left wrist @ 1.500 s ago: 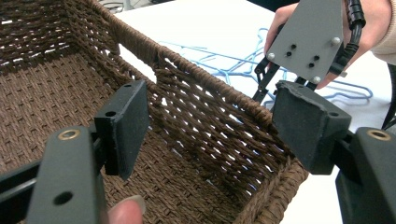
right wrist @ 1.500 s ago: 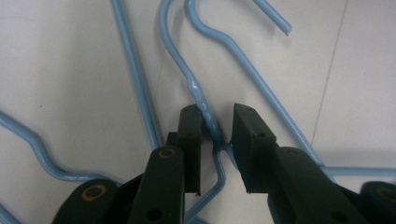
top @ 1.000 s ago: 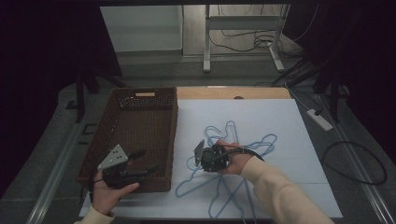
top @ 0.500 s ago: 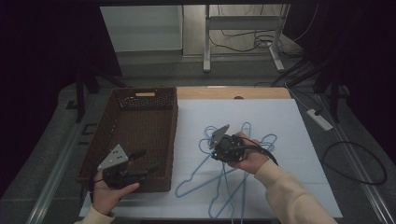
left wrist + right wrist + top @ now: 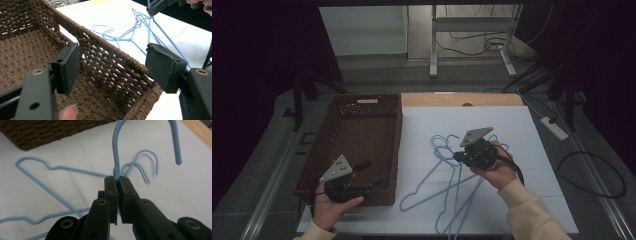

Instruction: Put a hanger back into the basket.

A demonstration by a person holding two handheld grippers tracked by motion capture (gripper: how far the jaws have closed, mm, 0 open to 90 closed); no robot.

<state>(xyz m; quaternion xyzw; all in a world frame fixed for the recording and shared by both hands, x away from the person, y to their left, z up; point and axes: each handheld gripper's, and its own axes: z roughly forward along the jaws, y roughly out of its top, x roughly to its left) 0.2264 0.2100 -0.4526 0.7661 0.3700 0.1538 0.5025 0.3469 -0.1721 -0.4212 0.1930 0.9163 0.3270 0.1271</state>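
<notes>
The right gripper, pressed together on the neck of a blue hanger, holds it just above the other hangers on the white bench, apparently bound for the basket, where the left gripper waits spread.

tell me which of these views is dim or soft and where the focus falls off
High view: dim, the surroundings almost black, only the white table lit, and the blue hangers read thin. Left gripper view: bright, the basket weave sharp, the near jaws slightly soft. Right gripper view: the held hanger and right gripper crisp, the loose hangers behind a bit blurred.
</notes>
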